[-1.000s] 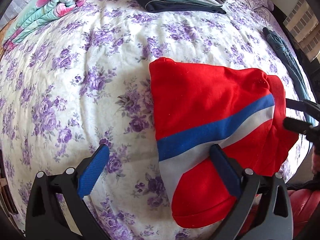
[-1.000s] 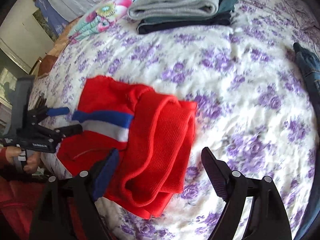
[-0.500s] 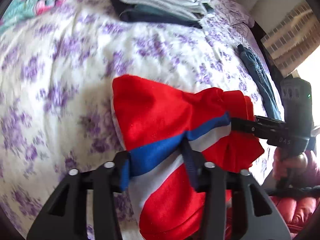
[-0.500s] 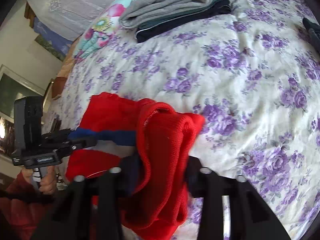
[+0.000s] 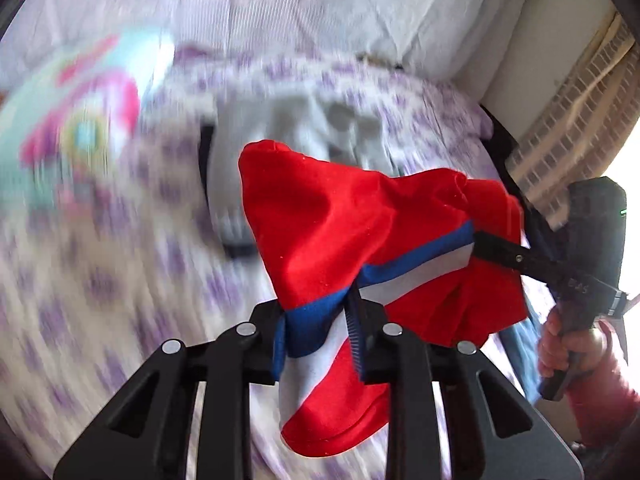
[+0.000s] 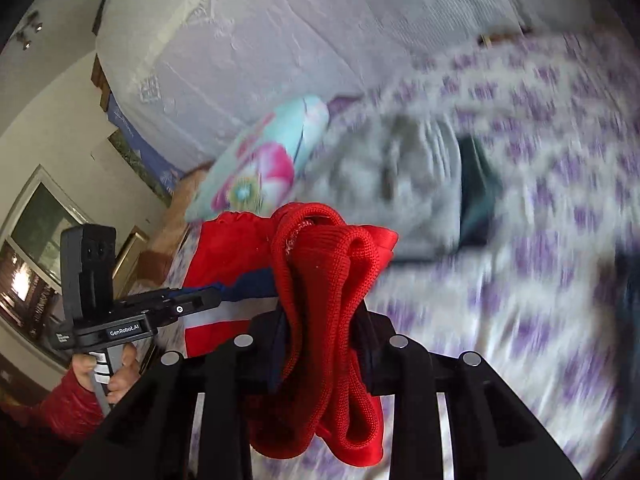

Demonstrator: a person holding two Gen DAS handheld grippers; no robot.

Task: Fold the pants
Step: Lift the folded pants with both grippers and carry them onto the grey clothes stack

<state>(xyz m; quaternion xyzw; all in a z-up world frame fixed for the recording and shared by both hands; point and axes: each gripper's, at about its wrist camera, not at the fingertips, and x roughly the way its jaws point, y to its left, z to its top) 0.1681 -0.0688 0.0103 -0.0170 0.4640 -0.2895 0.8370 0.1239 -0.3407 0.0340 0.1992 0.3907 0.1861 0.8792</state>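
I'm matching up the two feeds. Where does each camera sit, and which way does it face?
Left wrist: on the left gripper, looking down across the bed; its fingers pinch the red pants; right gripper and a hand show at right.
Right wrist: on the right gripper, clamping the pants' ribbed end; left gripper at left.
Shared: pants, bed, grey stack, floral blanket.

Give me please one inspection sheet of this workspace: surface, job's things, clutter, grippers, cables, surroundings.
Surface: bed sheet with purple flowers, blurred.
Job's things: red pants, folded, lifted off the sheet.
Clutter: grey folded clothes; flowered bundle.
Grippers: left hand-held gripper closing, pads pressing the pants' striped part; right hand-held gripper closing, clamped on the red ribbed band.
Cables: nothing seen.
Surroundings: white cloth-covered panel behind the bed.
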